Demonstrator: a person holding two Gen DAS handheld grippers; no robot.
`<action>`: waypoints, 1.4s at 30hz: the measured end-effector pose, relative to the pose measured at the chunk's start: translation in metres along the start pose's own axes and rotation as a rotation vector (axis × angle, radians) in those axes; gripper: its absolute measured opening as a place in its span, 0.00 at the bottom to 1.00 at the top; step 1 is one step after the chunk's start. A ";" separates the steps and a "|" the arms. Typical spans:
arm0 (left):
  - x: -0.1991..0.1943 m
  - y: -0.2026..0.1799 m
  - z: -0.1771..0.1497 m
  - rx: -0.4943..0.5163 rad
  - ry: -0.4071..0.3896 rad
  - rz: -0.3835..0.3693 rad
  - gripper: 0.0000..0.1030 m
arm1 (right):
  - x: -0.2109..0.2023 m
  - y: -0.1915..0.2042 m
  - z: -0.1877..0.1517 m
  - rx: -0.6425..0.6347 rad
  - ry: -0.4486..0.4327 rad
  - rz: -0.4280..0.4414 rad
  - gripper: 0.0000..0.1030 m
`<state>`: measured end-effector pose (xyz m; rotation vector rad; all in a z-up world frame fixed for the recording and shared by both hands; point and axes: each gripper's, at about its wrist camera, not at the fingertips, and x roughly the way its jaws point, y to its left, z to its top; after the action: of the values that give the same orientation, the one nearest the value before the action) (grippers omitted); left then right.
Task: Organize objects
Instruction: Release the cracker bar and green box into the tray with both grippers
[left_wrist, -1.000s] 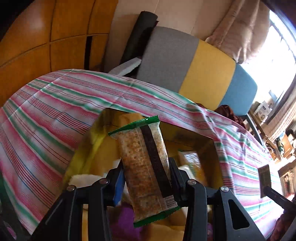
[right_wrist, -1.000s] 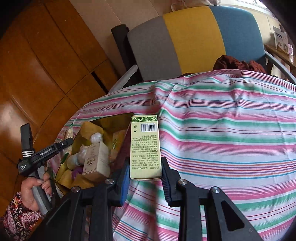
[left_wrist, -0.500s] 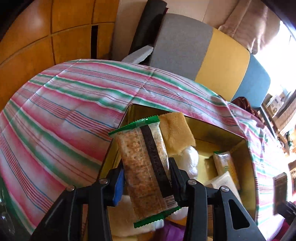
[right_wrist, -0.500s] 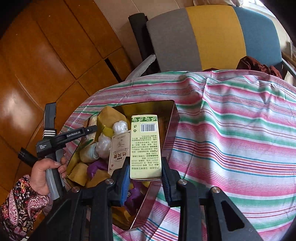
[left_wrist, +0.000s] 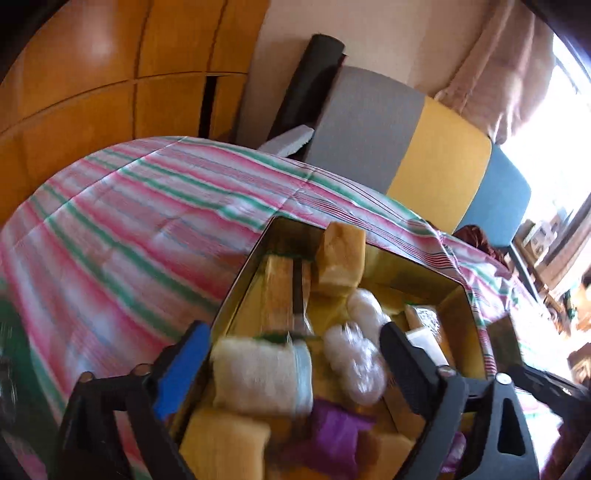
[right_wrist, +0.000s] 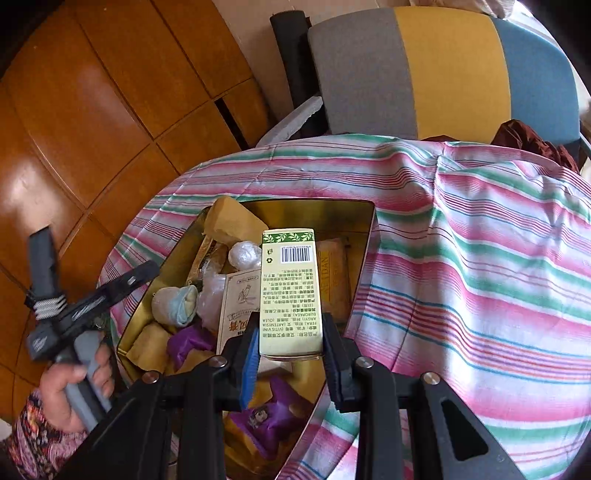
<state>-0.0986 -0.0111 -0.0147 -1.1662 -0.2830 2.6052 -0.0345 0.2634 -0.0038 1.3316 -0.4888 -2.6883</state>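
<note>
Green-and-cream carton (right_wrist: 290, 291) is pinched by the right hand-held gripper (right_wrist: 290, 354) above the gold tin (right_wrist: 365, 236) on the striped counter (right_wrist: 480, 258). Left hand-held gripper (left_wrist: 291, 350) hangs spread over the tin, where a cracker packet (left_wrist: 284, 295) lies.

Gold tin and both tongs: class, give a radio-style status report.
Left tongs open, empty over gold tin. Right tongs shut on green box, above tin. Cracker pack lies inside; tin crowded.
</note>
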 end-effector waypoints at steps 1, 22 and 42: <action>-0.004 0.000 -0.005 -0.008 0.005 -0.004 0.95 | 0.006 0.001 0.005 -0.019 0.013 -0.004 0.29; -0.048 -0.005 -0.055 0.098 0.004 0.127 1.00 | 0.090 0.035 0.065 -0.221 0.117 -0.124 0.29; -0.057 -0.002 -0.056 0.107 -0.001 0.199 1.00 | 0.108 0.043 0.070 -0.213 0.114 -0.146 0.29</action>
<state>-0.0199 -0.0239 -0.0114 -1.2127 -0.0274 2.7515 -0.1582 0.2146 -0.0318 1.4989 -0.0936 -2.6633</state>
